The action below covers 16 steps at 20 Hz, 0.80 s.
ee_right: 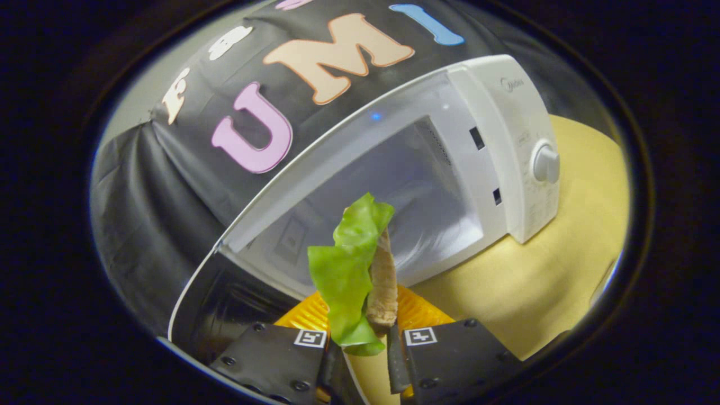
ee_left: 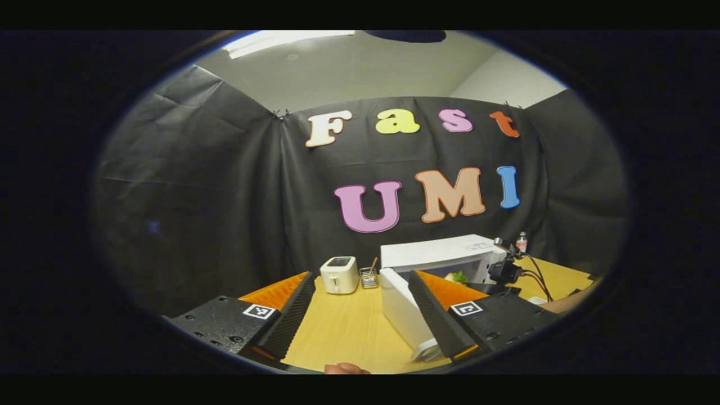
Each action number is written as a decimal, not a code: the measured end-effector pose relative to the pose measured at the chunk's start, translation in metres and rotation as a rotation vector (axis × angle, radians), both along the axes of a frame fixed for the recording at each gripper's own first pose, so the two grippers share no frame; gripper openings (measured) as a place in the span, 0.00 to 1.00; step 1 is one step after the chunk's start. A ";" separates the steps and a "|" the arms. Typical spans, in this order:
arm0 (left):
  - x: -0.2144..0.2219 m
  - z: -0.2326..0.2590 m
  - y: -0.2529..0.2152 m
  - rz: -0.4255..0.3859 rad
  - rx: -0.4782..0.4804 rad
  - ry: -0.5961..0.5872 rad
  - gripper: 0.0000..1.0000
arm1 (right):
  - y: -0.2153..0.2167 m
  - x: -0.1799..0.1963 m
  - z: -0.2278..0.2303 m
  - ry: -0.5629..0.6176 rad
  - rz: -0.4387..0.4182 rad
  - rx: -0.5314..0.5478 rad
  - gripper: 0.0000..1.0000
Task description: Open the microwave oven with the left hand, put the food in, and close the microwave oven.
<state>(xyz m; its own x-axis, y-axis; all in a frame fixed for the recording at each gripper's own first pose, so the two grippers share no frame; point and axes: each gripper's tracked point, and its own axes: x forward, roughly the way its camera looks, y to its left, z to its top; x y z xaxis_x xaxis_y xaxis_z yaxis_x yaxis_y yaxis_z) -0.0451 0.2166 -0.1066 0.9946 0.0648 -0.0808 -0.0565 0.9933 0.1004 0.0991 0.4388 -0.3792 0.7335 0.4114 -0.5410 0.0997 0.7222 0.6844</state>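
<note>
Right gripper view | food (ee_right: 354, 270) upright, long axis toward microwave (ee_right: 506, 140) cavity

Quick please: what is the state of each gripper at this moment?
Left gripper: open, holding nothing, beside the open microwave door.
Right gripper: closed on the food, before the microwave.

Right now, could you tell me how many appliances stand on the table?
2: the toaster at the back left, and the microwave to its right, door open. More may be hidden.
</note>
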 end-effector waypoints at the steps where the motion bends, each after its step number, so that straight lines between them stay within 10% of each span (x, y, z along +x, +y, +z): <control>1: 0.001 -0.003 0.000 0.001 -0.009 0.003 0.97 | 0.003 0.008 -0.004 0.002 -0.029 -0.001 0.36; 16: 0.011 -0.019 -0.001 -0.043 0.018 0.080 0.97 | 0.043 0.094 -0.045 -0.024 -0.203 0.091 0.30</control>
